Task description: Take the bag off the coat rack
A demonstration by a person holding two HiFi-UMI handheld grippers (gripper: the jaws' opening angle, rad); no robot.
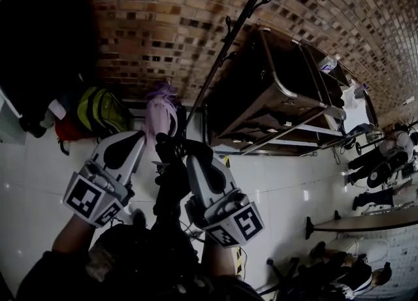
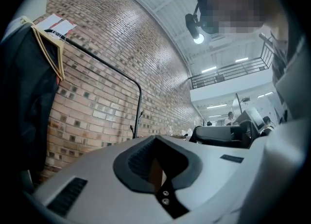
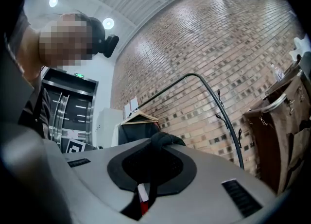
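My right gripper (image 1: 194, 160) is shut on the black strap (image 3: 167, 138) of a black bag (image 1: 171, 185). The bag hangs dark between the two grippers, in front of my body. In the right gripper view the strap bunches over the tip of the right gripper (image 3: 156, 146). My left gripper (image 1: 138, 138) sits just left of the bag; its jaws meet at the tip of the left gripper (image 2: 154, 139) with nothing seen between them. The coat rack (image 1: 225, 38), a thin black pole with hooks, rises just beyond the grippers against the brick wall.
A pink-purple bag (image 1: 160, 113), a yellow-green backpack (image 1: 101, 110) and a red item (image 1: 65, 130) lie at the wall's foot. A brown metal-framed cart (image 1: 274, 91) stands right of the rack. A dark garment on a wooden hanger (image 3: 138, 120) hangs from the rail. People (image 1: 375, 162) are at far right.
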